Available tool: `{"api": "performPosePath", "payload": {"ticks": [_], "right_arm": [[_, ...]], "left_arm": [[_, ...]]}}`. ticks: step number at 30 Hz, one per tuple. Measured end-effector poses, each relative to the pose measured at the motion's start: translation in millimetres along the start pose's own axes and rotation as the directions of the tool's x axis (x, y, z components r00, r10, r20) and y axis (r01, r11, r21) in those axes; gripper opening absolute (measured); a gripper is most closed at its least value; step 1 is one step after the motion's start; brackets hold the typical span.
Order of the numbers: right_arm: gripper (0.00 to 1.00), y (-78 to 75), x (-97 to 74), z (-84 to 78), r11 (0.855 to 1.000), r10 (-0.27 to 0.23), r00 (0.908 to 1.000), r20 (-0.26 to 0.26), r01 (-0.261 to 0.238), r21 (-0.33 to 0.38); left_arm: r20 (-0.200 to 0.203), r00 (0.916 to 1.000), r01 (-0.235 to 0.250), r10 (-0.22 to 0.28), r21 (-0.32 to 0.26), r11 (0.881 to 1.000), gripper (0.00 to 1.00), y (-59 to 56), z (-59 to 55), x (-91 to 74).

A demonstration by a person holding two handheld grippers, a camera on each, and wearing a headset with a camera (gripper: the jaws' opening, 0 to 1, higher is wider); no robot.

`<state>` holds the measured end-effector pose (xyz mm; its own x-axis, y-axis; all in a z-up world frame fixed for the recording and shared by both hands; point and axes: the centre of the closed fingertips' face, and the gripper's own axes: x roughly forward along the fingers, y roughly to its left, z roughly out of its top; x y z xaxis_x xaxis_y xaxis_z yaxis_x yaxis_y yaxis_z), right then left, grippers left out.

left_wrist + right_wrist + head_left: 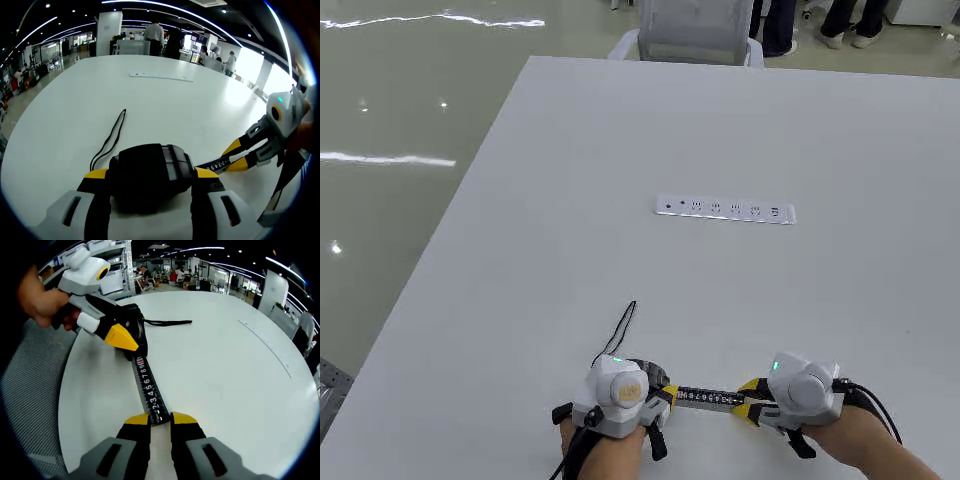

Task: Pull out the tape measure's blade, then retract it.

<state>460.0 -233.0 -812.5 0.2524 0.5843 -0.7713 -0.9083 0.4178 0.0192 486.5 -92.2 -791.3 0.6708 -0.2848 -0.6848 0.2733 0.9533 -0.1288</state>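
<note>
Tape measure, black plastic case [148,167]: at the near edge of the white table [720,130], clamped between the jaws of the left tool [150,177]. Black steel blade with white numerals [148,389]: a short length drawn out, end pinched in the closed right tool [160,419]. Status: pull-out apparently partial; retraction outstanding.

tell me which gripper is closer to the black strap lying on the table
Left. The left gripper clamps the tape measure case, and the black strap trails on the table just beyond it. The right gripper is farther off, holding the blade tip.
</note>
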Motion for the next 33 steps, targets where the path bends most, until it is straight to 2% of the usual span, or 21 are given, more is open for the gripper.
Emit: {"api": "performPosePath", "payload": {"ticks": [15,33], "right_arm": [[0.14,-0.4,3.0,1.7,1.000,0.005,1.0000,0.003,-0.005,0.012],[0.14,3.2,9.6,8.6,1.000,0.012,0.9999,-0.004,-0.012,-0.005]], "left_arm": [[0.002,1.0000,-0.001,0.001,-0.002,1.000,0.62,0.1,0.2,-0.2],[0.002,1.0000,0.000,0.000,-0.003,1.000,0.62,0.2,-0.4,1.0]]}}
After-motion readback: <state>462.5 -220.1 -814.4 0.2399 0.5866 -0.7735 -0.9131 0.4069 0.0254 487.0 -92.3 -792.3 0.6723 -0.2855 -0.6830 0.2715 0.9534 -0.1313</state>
